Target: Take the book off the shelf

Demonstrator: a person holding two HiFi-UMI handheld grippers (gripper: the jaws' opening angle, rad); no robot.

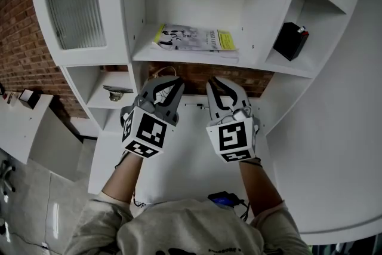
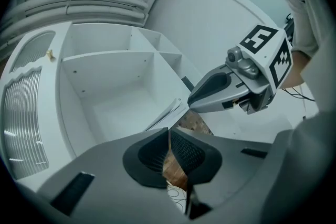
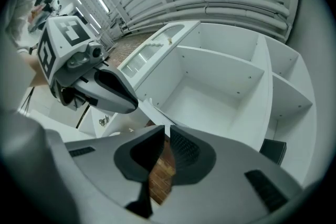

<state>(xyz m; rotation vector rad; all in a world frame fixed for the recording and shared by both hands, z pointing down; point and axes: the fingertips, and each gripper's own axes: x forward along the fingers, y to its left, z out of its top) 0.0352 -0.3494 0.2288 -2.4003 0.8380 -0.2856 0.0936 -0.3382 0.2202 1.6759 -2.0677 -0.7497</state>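
A thin book (image 1: 194,39) with a white and yellow cover lies flat on the middle shelf (image 1: 248,61) of a white cabinet. Its edge (image 2: 167,112) shows in the left gripper view, just past the jaw tips. My left gripper (image 1: 169,82) and right gripper (image 1: 216,83) hang side by side below that shelf, in front of the brick opening. Both are shut with nothing between the jaws. In the left gripper view the right gripper (image 2: 194,99) appears at the right; in the right gripper view the left gripper (image 3: 131,105) appears at the left.
A black box (image 1: 290,40) stands in the right compartment. A glass-fronted door (image 1: 73,6) closes the upper left compartment, and a small metal object (image 1: 118,92) lies on the lower left shelf. A white desk surface (image 1: 191,152) lies under the grippers, with a blue device (image 1: 222,198) near my body.
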